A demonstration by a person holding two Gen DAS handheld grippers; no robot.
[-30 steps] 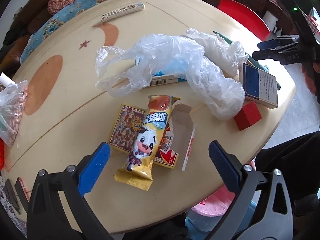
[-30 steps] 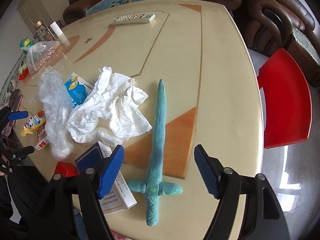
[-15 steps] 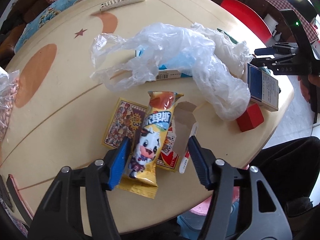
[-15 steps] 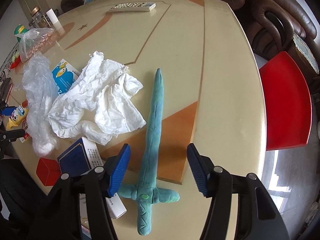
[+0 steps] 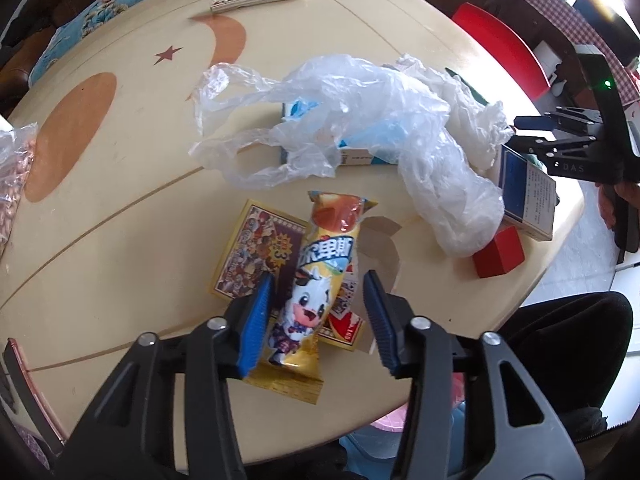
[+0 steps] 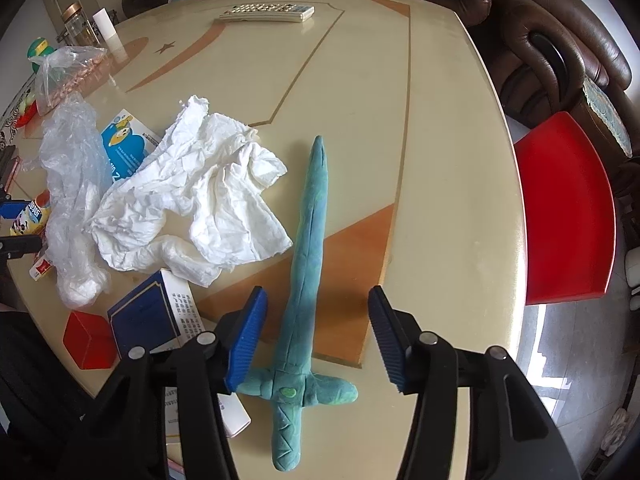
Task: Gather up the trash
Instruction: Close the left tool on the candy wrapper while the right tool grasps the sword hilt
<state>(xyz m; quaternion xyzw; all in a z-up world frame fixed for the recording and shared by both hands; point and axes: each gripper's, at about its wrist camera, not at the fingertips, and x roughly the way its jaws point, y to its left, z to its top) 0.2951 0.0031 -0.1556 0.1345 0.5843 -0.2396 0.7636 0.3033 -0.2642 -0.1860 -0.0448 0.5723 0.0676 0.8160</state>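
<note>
Closing from wide open, the left gripper point(image 5: 318, 314) now straddles the yellow snack wrapper point(image 5: 316, 284) at lower centre without pinching it yet, while the right gripper point(image 6: 318, 336), also narrowing, hangs half-open and empty over the green sword point(image 6: 308, 248).

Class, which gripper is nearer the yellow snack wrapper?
Left. The left gripper straddles the wrapper, closing; the right gripper is across the clutter, over the teal sword.

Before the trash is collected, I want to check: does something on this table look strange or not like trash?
Yes. A green clay sword lies flat among the litter, between the open right gripper pads. Unlike the crumpled tissue beside it, it looks whole and shaped, hardly like trash.
</note>
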